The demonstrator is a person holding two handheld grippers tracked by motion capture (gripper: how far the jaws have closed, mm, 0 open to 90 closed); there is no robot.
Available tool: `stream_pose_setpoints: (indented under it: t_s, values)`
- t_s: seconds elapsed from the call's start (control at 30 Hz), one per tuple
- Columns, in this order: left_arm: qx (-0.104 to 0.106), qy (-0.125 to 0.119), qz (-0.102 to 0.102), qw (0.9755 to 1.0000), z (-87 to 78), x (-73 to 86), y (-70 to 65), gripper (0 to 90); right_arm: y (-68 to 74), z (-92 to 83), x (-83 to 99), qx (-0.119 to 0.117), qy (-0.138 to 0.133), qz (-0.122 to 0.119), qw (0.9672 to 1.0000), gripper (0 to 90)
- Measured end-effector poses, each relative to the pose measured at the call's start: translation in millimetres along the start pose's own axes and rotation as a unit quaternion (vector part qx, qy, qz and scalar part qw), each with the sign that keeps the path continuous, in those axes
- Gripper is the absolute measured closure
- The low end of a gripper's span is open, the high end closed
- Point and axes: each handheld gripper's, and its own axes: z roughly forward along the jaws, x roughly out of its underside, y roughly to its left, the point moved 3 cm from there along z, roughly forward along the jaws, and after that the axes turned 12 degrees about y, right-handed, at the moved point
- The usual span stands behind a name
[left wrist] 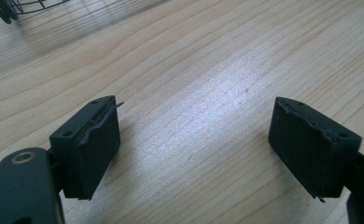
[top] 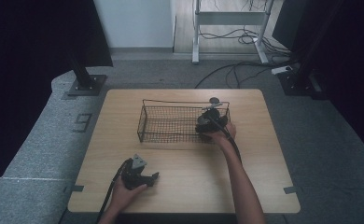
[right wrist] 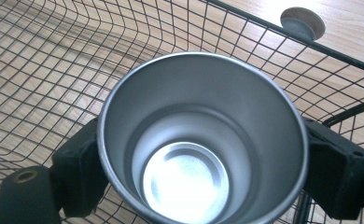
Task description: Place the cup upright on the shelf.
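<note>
A: Where is the steel cup (right wrist: 202, 140) just now?

B: Clamped between the fingers (right wrist: 84, 168) of the right gripper (top: 211, 122), mouth towards that gripper's camera, its long axis running away from the lens down to the shiny base; mesh lies behind and below it on every side, so I judge it to be inside the wire basket (top: 171, 125), at the basket's right end.

A: Resting on the basket floor, or hanging above it?

B: I cannot tell; the cup's own body hides its base from below.

A: And the round disc (right wrist: 302, 22)?

B: On the tabletop (top: 180, 186) just outside the basket's far rim, apart from the cup; whether it is a lid I cannot say.

A: The other hand?

B: The left gripper (top: 140, 173) sits near the basket's front left, well apart from it; its fingers (left wrist: 92, 144) stand wide apart over bare wood, holding nothing.

A: So the next move turns on what?

B: On the right hand alone, I think; the cup lies straight ahead of its fingers, so opening them and drawing back along that axis should free it without snagging the rim.
</note>
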Motion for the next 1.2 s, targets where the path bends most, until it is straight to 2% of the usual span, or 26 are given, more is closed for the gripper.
stream_pose_setpoints:
  t_s: [0.17,0.27,0.47,0.6,0.7,0.87,1.2]
  values:
    - [0.000,0.000,0.000,1.0000,0.0,0.0,0.1,16.6,-2.6,-4.4,1.3,-0.003,-0.003,0.002,1.0000,10.8]
    - [0.000,0.000,0.000,1.0000,0.0,0.0,0.0,16.6,-1.8,-9.1,1.0,-0.010,-0.013,0.006,0.9999,10.4]
    - [0.000,0.000,0.000,1.0000,0.0,0.0,0.0,16.6,-1.8,-16.8,0.4,-0.003,-0.034,0.009,0.9994,10.0]
    - [0.000,0.000,0.000,1.0000,0.0,0.0,0.0,16.6,-2.6,-22.9,1.2,-0.007,-0.053,0.012,0.9985,9.8]
    - [0.000,0.000,0.000,1.0000,0.0,0.0,0.1,16.5,-4.4,-30.3,2.3,-0.005,-0.075,0.018,0.9970,10.1]
    - [0.000,0.000,0.000,1.0000,0.0,0.0,0.0,16.6,-8.3,-44.0,6.6,-0.015,-0.100,0.025,0.9945,11.6]
    - [0.000,0.000,0.000,1.0000,-0.1,0.1,0.0,16.6,-11.1,-63.5,36.5,-0.045,-0.134,0.028,0.9895,12.9]
